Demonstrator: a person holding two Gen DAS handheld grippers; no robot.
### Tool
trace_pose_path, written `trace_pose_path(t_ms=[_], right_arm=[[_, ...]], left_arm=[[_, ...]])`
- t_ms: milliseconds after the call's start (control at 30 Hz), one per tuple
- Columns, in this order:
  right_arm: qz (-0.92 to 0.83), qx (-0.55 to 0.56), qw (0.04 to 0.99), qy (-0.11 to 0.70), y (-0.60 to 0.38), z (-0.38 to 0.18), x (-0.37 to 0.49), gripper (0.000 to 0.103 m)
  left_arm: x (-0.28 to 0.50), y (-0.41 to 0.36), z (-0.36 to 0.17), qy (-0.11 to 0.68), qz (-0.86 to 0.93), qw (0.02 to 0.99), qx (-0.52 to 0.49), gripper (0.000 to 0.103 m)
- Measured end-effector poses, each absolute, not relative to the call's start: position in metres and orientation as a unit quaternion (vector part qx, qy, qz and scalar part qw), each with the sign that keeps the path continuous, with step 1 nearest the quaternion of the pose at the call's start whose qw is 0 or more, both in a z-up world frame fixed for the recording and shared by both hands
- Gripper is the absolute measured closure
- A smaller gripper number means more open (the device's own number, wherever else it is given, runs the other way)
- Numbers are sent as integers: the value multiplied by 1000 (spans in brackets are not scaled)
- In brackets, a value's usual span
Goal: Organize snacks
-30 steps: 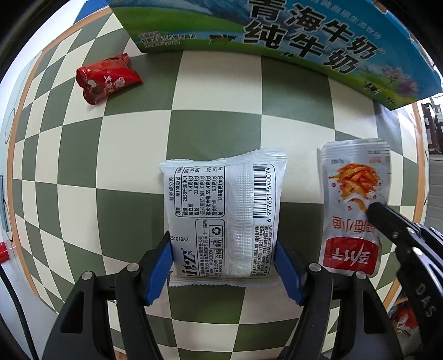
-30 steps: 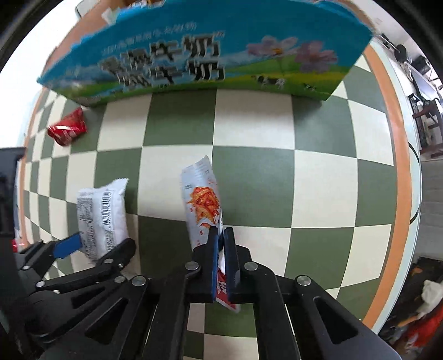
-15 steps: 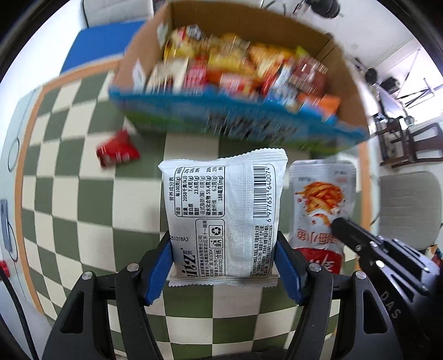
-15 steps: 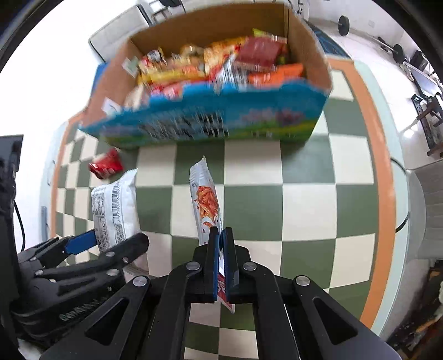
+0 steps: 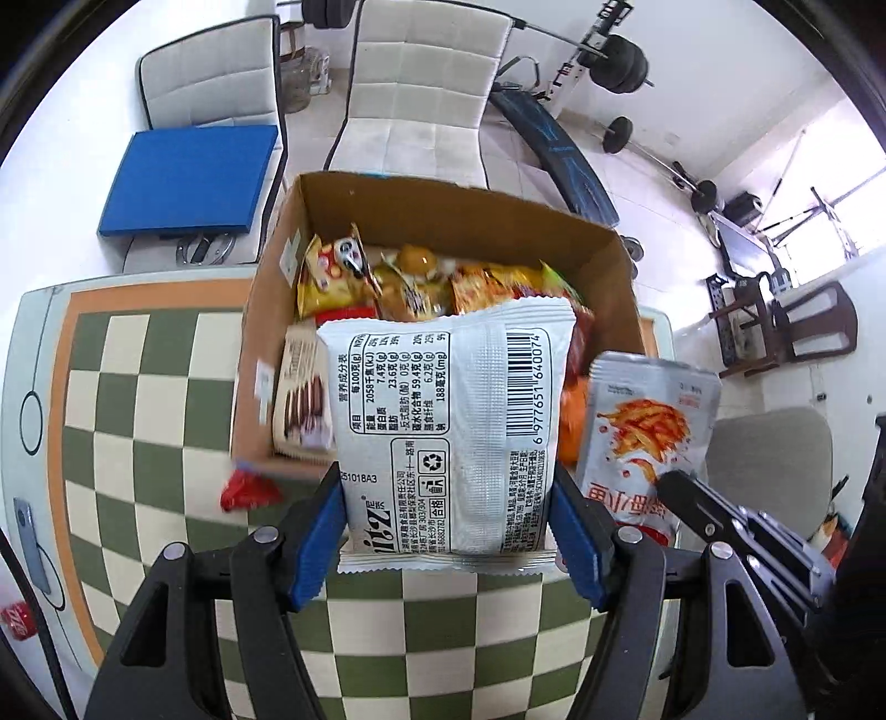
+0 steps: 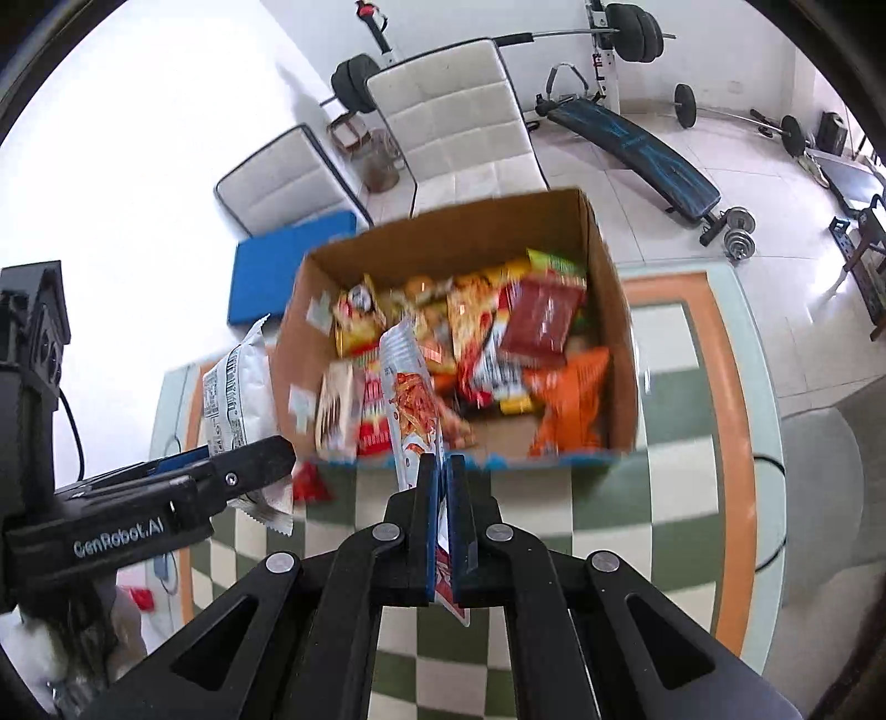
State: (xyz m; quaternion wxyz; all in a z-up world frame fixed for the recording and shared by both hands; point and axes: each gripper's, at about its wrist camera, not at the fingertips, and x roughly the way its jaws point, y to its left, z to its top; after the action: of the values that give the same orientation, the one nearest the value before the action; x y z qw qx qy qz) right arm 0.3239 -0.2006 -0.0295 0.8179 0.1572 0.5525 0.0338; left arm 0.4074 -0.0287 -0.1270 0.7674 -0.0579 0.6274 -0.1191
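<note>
Above the checkered tabletop (image 5: 138, 399), two snack packets hang in the air, one in each claw. The left claw (image 5: 448, 531) grips a white packet (image 5: 448, 421) by its two side edges, its printed back with barcode facing the camera. The right claw (image 6: 441, 498) is closed flat on a silver packet (image 6: 410, 399) printed with red strips, pinching its lower end so the packet stands up edge-on in the right wrist view. In the left wrist view that silver packet (image 5: 648, 426) sits just to the right of the white one. One small red wrapped snack (image 5: 249, 490) lies on the tabletop close to the box's near left corner.

The tabletop is green-and-white checked with an orange border and a pale rim. Around it stand two white padded chairs (image 5: 426, 94), one carrying a blue cushion (image 5: 188, 180), on a pale tiled floor. Behind them are a weight bench (image 6: 637, 144) and barbells (image 6: 637, 33). At the lower left of the left wrist view a red can (image 5: 16, 620) lies near the edge.

One open cardboard box (image 6: 609, 310) stands on the tabletop beyond both claws. It holds many snack packets in yellow, orange, red and brown, loosely piled, too many and too blurred to count.
</note>
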Motion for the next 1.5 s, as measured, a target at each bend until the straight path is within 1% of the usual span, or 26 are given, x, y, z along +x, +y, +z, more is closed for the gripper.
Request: trace_pose_path(t_ms=[133, 367, 667, 800, 867, 900, 933, 967, 1000, 1033, 1067, 1100, 1133, 1200, 1233, 1267, 1300, 1500], right_arm=[[28, 161, 815, 556, -204, -44, 357, 100], [13, 176, 795, 580, -210, -97, 406, 100], [10, 174, 765, 621, -212, -151, 421, 100], [6, 186, 751, 633, -216, -160, 419, 97], [6, 192, 748, 635, -219, -158, 419, 88], [4, 192, 748, 635, -221, -156, 418, 68], [8, 192, 749, 634, -221, -152, 417, 44], [10, 193, 750, 633, -222, -150, 417, 34], [11, 192, 752, 631, -223, -145, 416, 27], [14, 189, 755, 628, -223, -140, 415, 27], [17, 187, 760, 622, -223, -133, 413, 27], [20, 186, 765, 616, -222, -129, 412, 26], [24, 182, 773, 608, -221, -122, 409, 18], [27, 177, 785, 593, -219, -111, 405, 9], [23, 174, 789, 589, -219, -108, 404, 9], [16, 164, 795, 584, -218, -103, 402, 8], [12, 155, 801, 579, -216, -99, 400, 6], [12, 127, 817, 562, -196, -84, 383, 6]], left_arm=[[442, -26, -150, 652, -112, 747, -64, 36], [481, -26, -207, 703, -99, 701, -73, 36], [483, -34, -267, 754, -96, 648, -46, 36], [477, -36, -265, 756, -84, 647, -40, 36], [475, -38, -254, 745, -87, 660, -33, 35], [474, -39, -249, 741, -90, 665, -34, 34], [474, -40, -244, 736, -94, 669, -36, 33], [473, -40, -237, 729, -96, 677, -36, 32], [471, -40, -228, 718, -96, 689, -34, 31], [470, -40, -219, 707, -98, 700, -34, 24], [470, -40, -211, 700, -101, 706, -36, 20], [469, -39, -205, 694, -102, 711, -38, 20], [472, -37, -199, 689, -104, 716, -42, 20], [472, -33, -185, 678, -108, 725, -48, 16], [469, -31, -178, 671, -110, 732, -52, 11], [471, -25, -173, 664, -110, 738, -51, 9], [469, -23, -168, 658, -107, 744, -48, 9], [443, 1, -141, 600, -88, 795, -27, 9]])
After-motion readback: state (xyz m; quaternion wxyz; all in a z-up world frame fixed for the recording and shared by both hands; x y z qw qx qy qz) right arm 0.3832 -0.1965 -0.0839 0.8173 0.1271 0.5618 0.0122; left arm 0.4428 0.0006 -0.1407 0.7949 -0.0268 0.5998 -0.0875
